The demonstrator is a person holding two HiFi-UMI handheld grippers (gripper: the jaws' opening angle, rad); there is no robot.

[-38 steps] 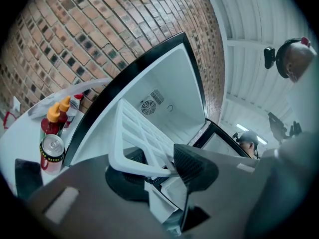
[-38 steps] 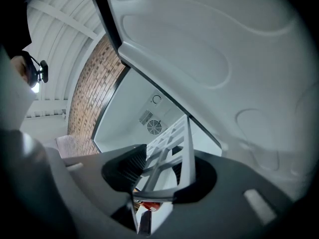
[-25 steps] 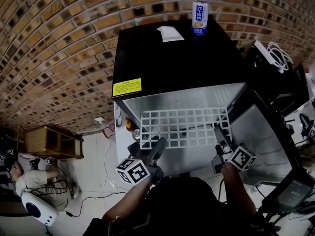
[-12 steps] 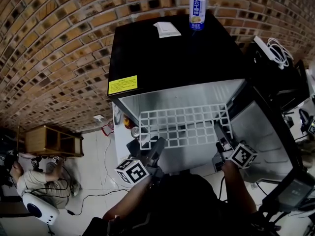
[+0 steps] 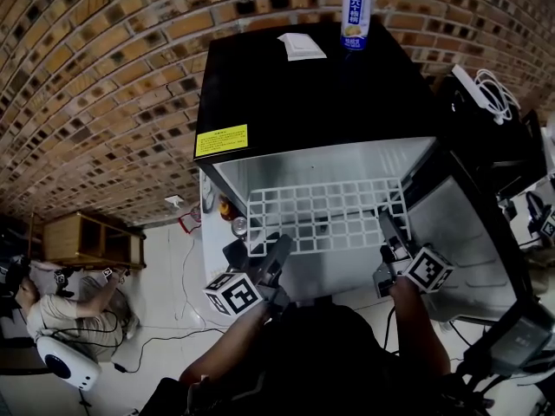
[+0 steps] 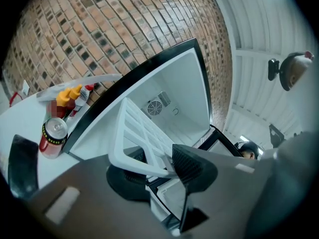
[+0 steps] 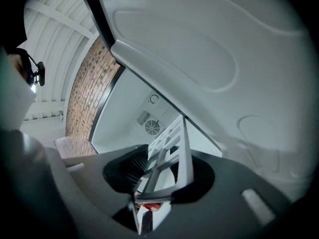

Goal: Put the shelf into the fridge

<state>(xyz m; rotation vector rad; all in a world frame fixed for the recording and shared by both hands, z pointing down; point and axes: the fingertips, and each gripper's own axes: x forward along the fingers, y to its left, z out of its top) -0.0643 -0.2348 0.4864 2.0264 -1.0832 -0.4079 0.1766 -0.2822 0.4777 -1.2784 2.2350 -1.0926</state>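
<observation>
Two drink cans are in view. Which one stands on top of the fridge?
The blue-and-white can, on the black fridge; the red can stands lower, beside it.

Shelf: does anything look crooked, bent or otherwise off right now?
Nothing stands out. The shelf looks square to the open fridge's mouth, with no bars visibly bent. The can on top of the fridge stands upright.

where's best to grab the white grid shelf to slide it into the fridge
Grip the white grid shelf by its near rim bar, close to both corners, coming from the open front of the black fridge: it lies level, and that flat bar faces outward.
</observation>
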